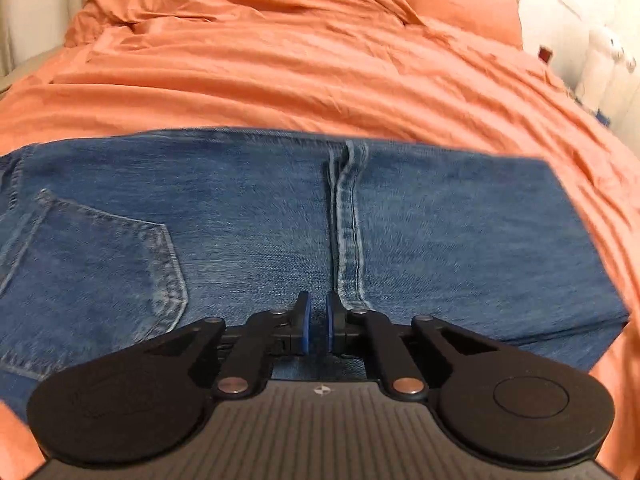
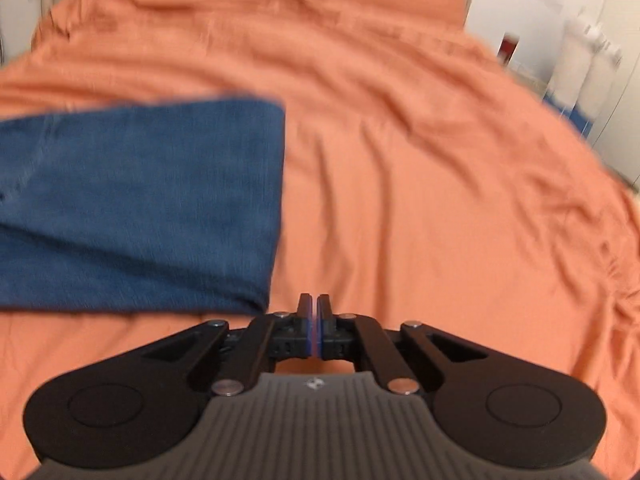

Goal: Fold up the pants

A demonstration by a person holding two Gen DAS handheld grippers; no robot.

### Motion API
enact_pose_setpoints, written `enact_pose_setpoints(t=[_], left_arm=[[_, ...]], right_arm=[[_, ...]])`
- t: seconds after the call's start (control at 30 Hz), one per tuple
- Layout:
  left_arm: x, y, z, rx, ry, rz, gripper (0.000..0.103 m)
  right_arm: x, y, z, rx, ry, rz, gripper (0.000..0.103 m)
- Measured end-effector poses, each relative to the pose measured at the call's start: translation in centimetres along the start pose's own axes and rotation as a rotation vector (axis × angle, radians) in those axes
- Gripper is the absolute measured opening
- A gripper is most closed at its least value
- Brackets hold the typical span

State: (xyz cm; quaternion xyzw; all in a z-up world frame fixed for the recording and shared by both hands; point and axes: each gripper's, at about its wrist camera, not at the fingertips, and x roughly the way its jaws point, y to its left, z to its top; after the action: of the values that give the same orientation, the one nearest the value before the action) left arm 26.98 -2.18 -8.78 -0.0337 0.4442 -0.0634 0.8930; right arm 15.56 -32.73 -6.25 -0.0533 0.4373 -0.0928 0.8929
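Orange bedspread [image 2: 400,180] carries folded jeans [image 1: 280,232], long axis crosswise. Your left claw [image 1: 318,322], nearly closed and empty, hovers over them; right claw [image 2: 317,326], shut and empty, sits just right.

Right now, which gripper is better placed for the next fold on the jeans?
Left, probably. The left gripper sits directly over the jeans, beside the centre seam, jaws nearly shut with no denim pinched. The right gripper is shut over bare orange bedding, just off the denim's near corner.
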Motion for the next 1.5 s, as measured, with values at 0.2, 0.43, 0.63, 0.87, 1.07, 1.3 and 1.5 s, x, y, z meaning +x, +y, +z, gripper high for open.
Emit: enact_pose_setpoints(t=[0.2, 0.43, 0.63, 0.87, 1.07, 1.3, 1.5], left_arm=[[-4.8, 0.7, -0.3, -0.047, -0.099, 0.04, 0.009], [-8.2, 4.1, -0.2, -0.175, -0.144, 0.108, 0.015], [-11.3, 10.1, -1.4, -0.463, -0.217, 0.128, 0.027], [-12.3, 20.4, -6.2, -1.097, -0.287, 0.041, 0.032], [-11.8, 25.2, -9.0, -1.325, -0.33, 0.049, 0.038], [-9.5, 28.5, -10.9, -1.46, -0.333, 0.018, 0.047], [-6.8, 29.1, -10.3, -1.481, -0.338, 0.006, 0.051]], right_arm=[[-1.9, 1.6, 0.9, -0.027, -0.219, 0.108, 0.0], [4.4, 3.3, 1.4, -0.023, 0.03, 0.232, 0.0], [2.8, 3.9, 1.4, -0.039, -0.046, 0.208, 0.002], [-1.8, 6.4, 2.9, -0.061, -0.27, 0.277, 0.015], [-2.0, 11.0, 5.1, -0.057, -0.245, 0.353, 0.021], [0.8, 16.1, 6.1, -0.073, -0.253, 0.4, 0.021], [3.9, 15.6, 5.9, -0.04, -0.225, 0.472, 0.022]])
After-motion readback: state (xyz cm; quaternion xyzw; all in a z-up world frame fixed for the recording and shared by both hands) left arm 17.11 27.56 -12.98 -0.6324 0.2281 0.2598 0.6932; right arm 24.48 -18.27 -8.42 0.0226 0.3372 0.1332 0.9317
